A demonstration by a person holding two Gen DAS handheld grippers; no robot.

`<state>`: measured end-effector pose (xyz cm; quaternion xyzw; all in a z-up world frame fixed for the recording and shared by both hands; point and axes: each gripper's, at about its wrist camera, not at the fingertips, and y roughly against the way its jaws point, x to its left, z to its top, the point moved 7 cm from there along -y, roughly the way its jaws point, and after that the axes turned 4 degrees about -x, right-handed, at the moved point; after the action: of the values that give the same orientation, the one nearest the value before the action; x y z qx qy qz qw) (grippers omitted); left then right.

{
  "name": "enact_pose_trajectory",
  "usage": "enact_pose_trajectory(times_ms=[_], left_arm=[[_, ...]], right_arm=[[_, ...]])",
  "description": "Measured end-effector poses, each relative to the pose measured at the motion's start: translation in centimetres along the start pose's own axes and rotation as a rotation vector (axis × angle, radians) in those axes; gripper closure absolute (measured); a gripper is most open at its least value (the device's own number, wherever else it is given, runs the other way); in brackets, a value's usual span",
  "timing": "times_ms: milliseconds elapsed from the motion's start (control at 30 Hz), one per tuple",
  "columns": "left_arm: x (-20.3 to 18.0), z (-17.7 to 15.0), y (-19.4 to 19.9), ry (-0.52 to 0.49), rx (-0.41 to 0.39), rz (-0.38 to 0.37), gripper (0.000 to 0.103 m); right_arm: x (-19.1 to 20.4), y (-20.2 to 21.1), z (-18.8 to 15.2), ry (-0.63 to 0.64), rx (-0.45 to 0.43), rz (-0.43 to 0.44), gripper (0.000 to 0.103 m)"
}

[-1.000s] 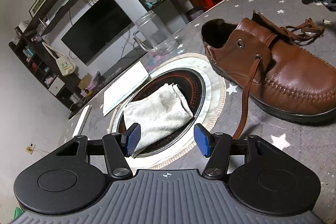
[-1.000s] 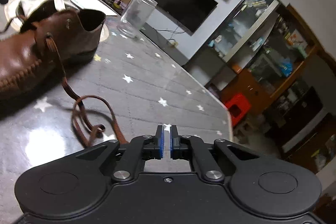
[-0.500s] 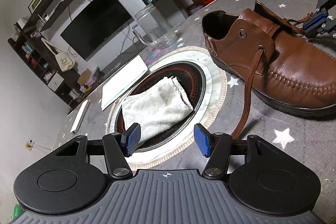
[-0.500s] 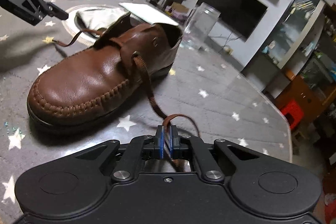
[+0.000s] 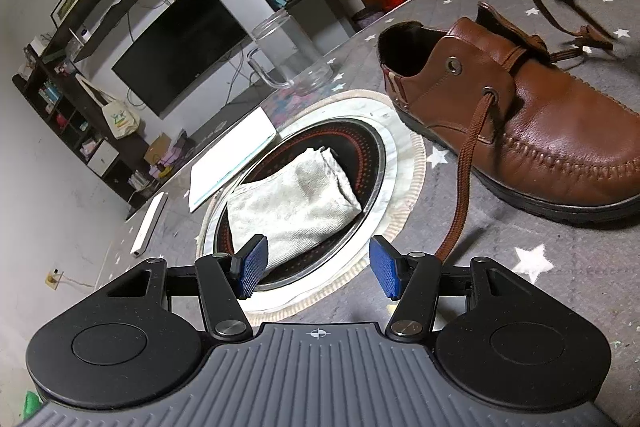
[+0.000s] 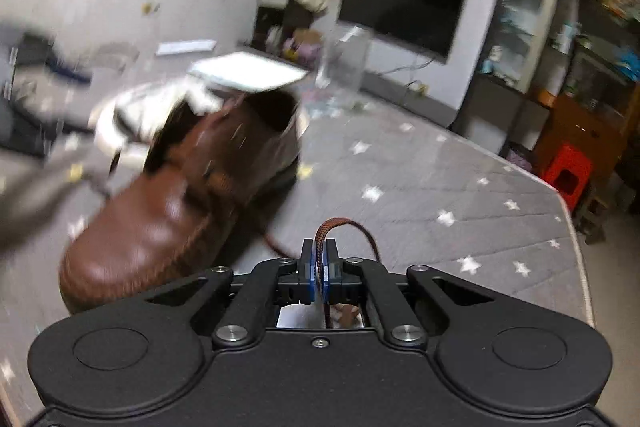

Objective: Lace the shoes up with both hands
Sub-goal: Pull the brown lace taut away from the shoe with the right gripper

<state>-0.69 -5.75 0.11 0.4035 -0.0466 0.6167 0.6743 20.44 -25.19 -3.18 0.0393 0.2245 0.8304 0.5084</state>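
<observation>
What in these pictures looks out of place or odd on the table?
A folded grey cloth lies on the round black cooktop set into the table. The brown shoe stands beside it, and its upper eyelet is empty.

No words, brand names or numbers can be read in either view. The one sign is a small white crosshair mark [image 5: 318, 333] on the grey ribbed housing [image 5: 312, 379], at its front edge. The tote bag [image 5: 119, 116] left of the television [image 5: 180, 47] bears a print too small to make out.
</observation>
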Motion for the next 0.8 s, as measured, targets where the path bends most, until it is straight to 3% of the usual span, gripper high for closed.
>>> enact_pose_trajectory(times_ms=[167,467,800], left_arm=[[-0.1,0.0,0.1,0.000,-0.005,-0.001,0.046],[-0.9,0.3,0.7,-0.003,-0.001,-0.008,0.046],[-1.2,0.3,1.2,-0.012,0.001,-0.017,0.046]], right_arm=[[-3.7,1.5,1.7,-0.147,-0.072,-0.064,0.099],[-7.7,2.0,-2.4,-0.267,0.026,-0.168,0.099],[-8.2,1.3,-4.5,-0.105,0.122,-0.303,0.099]])
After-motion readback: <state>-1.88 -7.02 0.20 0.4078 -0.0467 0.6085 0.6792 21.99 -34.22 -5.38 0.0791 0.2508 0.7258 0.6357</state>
